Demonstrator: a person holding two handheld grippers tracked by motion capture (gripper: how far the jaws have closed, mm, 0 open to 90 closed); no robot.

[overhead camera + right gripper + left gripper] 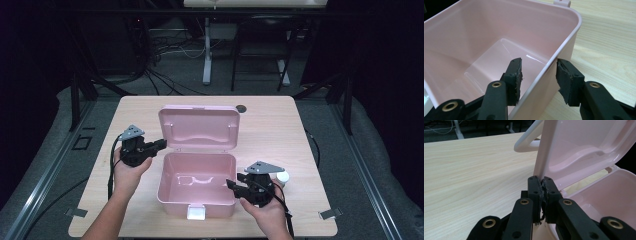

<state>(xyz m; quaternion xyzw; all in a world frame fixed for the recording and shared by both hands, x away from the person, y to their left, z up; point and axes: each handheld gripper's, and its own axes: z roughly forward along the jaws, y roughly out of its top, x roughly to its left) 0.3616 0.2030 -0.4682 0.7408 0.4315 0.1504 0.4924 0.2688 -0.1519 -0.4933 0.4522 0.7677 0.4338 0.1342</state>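
Observation:
An open pink plastic box (pixel 172 204) stands in the middle of the wooden table, its lid (pixel 199 127) raised upright behind it. My left gripper (pixel 161 144) is shut on the lid's left edge. In the left gripper view the pads of the left gripper (pixel 543 185) pinch the bottom of that edge of the lid (pixel 579 147). My right gripper (pixel 231 185) is open at the box's right wall. In the right gripper view the jaws of the right gripper (pixel 539 72) straddle the box wall (pixel 566 42), one inside and one outside, with gaps on both sides. The inside of the box looks empty.
A white latch (pixel 196 213) hangs on the box's front. A small white round object (pixel 283 177) lies on the table just behind the right gripper. A dark round spot (pixel 241 108) is by the table's far edge. The box's carrying handle (pixel 524 143) sticks out behind the lid.

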